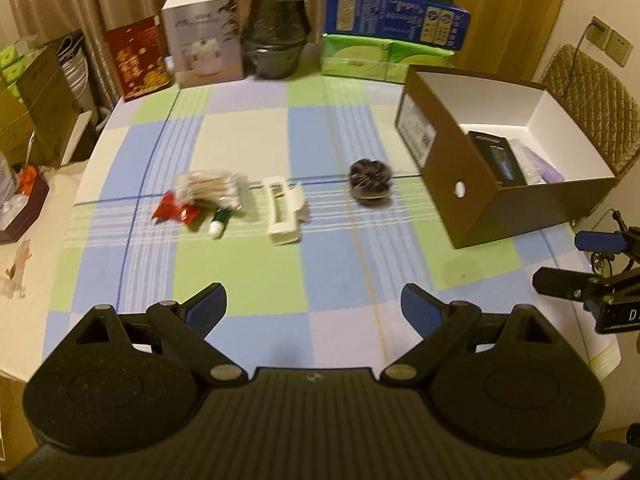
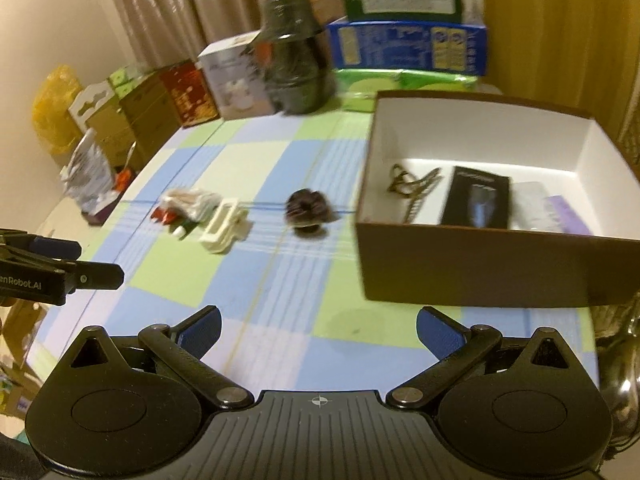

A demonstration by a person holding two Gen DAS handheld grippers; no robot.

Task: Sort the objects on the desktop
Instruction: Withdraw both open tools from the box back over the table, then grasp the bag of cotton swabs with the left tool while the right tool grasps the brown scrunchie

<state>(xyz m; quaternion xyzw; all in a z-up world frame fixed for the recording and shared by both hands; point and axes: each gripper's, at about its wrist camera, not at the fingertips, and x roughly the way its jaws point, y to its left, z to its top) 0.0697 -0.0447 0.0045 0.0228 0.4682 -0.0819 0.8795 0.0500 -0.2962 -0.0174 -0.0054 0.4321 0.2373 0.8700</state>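
On the checked tablecloth lie a dark scrunchie (image 1: 370,182) (image 2: 307,209), a white hair clip (image 1: 285,216) (image 2: 224,229), and a clear bag of sticks (image 1: 210,190) (image 2: 189,202) over a red packet (image 1: 176,212) and a small green tube (image 1: 221,222). A brown box with a white inside (image 1: 480,200) (image 2: 472,264) stands at the right and holds a black packet (image 2: 478,202), a metal clip (image 2: 414,190) and a purple item (image 2: 566,212). My left gripper (image 1: 314,308) is open and empty above the near table. My right gripper (image 2: 318,330) is open and empty, in front of the box.
Cartons, a dark wrapped jar (image 1: 276,28) (image 2: 294,56) and green tissue packs (image 1: 384,60) line the far edge. More boxes stand off the table's left side (image 1: 44,100). A padded chair (image 1: 592,96) is behind the brown box.
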